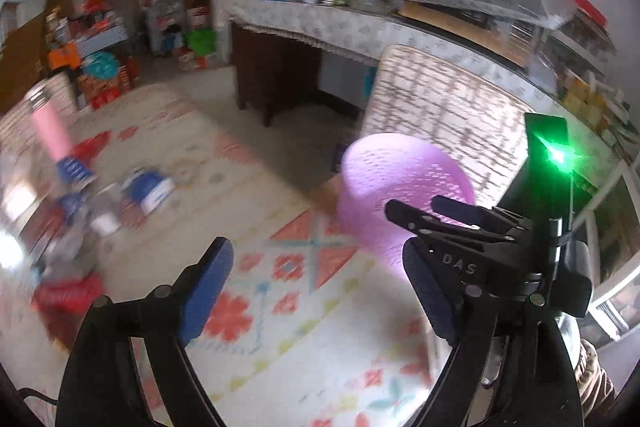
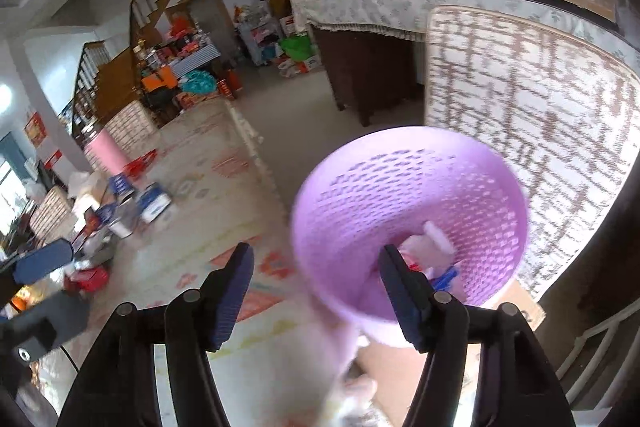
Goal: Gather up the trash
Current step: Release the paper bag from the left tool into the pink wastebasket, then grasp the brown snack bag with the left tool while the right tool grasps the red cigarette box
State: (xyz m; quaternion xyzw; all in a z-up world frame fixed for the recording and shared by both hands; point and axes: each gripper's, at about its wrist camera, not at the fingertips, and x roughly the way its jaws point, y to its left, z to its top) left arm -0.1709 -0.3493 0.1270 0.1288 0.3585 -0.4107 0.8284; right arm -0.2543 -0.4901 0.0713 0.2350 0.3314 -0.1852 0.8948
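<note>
Blue-padded fingers of your left gripper (image 1: 316, 291) stand wide apart with nothing between them, over a patterned table cover (image 1: 280, 327) printed with red flowers. Your right gripper (image 2: 316, 291) is also released, its jaws spread; a blurred pale shape (image 2: 344, 379) sits low between its fingers, too smeared to name, and no pad presses on it. In the left wrist view, the right gripper (image 1: 432, 215) shows at the right, in front of the basket.

Just beyond the right gripper's tips stands the lilac perforated waste basket (image 2: 408, 195), its mouth tilted toward the camera. Inside it, near the bottom, lie crumpled white paper (image 2: 436, 235) and a blue scrap (image 2: 448, 277), with something reddish beside them. The basket appears to rest on a cardboard box (image 2: 520, 303); whether it touches the table cover you cannot tell.

Farther left on the table cover sits a blurred cluster: blue-and-white packets (image 1: 150, 189), a white cup (image 1: 106, 223), a red item (image 1: 68, 297) and a pink cylinder (image 1: 50, 129).

Behind the basket rises a chair back in brown-and-white weave (image 2: 520, 87). Beyond it, a cloth-draped counter (image 1: 320, 19) carries jars and tins, and stacked boxes (image 1: 100, 75) crowd the far wall.
</note>
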